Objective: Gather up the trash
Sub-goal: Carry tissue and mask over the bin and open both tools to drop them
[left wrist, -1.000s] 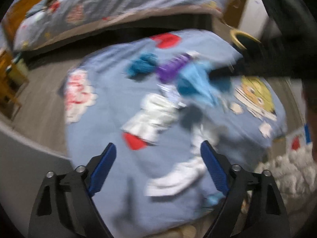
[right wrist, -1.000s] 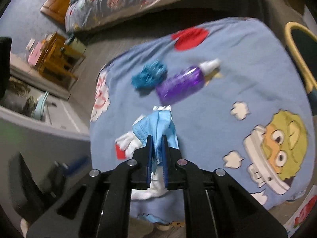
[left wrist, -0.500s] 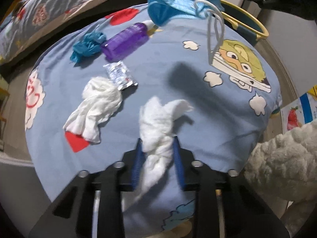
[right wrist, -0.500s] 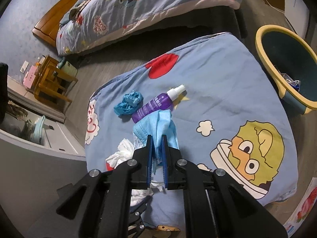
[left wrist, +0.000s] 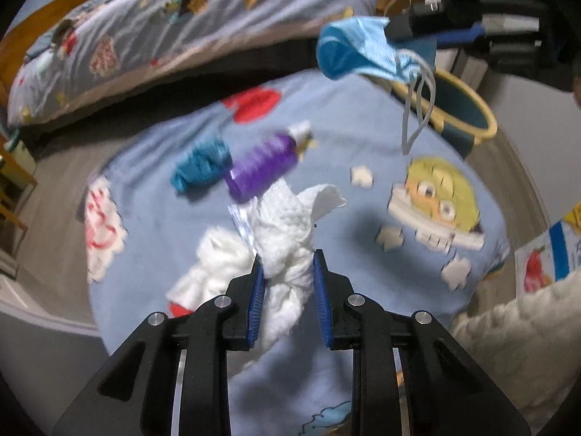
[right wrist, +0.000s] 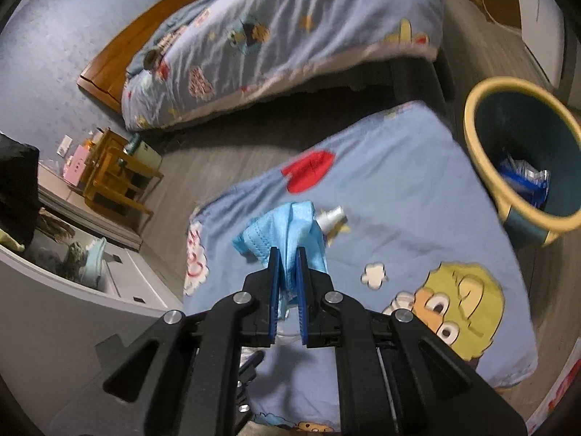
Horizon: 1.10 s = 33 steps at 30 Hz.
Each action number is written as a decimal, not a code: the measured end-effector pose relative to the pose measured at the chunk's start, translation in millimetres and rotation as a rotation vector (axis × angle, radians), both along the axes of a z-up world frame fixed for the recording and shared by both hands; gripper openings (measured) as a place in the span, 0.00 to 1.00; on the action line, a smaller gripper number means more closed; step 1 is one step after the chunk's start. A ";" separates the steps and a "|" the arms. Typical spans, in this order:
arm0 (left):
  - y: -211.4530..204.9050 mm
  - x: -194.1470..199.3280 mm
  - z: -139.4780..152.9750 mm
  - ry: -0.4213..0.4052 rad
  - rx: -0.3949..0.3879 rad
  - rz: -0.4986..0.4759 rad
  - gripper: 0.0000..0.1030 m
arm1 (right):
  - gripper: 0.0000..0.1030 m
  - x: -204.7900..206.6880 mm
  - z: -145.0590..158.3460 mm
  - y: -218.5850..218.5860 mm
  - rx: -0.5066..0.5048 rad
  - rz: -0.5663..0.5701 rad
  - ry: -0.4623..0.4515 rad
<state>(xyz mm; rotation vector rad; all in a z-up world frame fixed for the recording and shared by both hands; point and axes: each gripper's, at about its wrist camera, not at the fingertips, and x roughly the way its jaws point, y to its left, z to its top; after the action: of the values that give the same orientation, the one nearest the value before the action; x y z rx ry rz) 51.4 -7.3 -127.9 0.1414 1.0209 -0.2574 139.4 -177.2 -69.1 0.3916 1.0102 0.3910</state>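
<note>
My left gripper is shut on a white crumpled tissue and holds it above the blue cartoon cloth. My right gripper is shut on a blue face mask, lifted high; the mask also shows in the left wrist view with its ear loops hanging. On the cloth lie a purple spray bottle, a blue crumpled glove, a second white tissue and a small foil wrapper. A yellow-rimmed teal bin stands to the right.
A bed with a blue cartoon cover lies beyond the cloth. A small wooden table stands at the left. A grey cabinet edge is at the lower left. A fluffy white thing sits at the lower right. The bin holds blue wrappers.
My left gripper closed on the white tissue and lifted it off the cloth. My right gripper rose and moved right toward the bin with the mask.
</note>
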 end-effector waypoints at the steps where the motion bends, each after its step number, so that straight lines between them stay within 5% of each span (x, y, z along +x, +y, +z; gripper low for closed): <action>1: -0.3 3.0 9.6 -0.008 -0.006 0.002 0.26 | 0.08 2.3 9.4 -2.8 -0.006 -0.001 -0.027; 7: -2.4 29.0 81.1 -0.128 0.019 -0.026 0.26 | 0.08 14.0 42.6 -23.1 -0.027 -0.001 -0.121; 11: -9.5 46.6 103.4 -0.171 0.056 -0.038 0.26 | 0.08 20.4 51.2 -42.5 -0.045 -0.004 -0.144; 24: -60.9 94.0 98.5 -0.198 -0.034 -0.050 0.26 | 0.08 45.2 35.6 -136.3 -0.153 -0.068 -0.136; 33: -107.4 110.5 89.1 -0.199 -0.008 -0.087 0.26 | 0.08 55.3 12.0 -182.7 -0.155 -0.130 -0.081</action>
<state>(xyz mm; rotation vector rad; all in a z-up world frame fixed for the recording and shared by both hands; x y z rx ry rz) 161.9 -114.7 -38.8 0.2004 0.8172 -0.3198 194.7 -359.9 -57.1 0.2973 0.9240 0.2082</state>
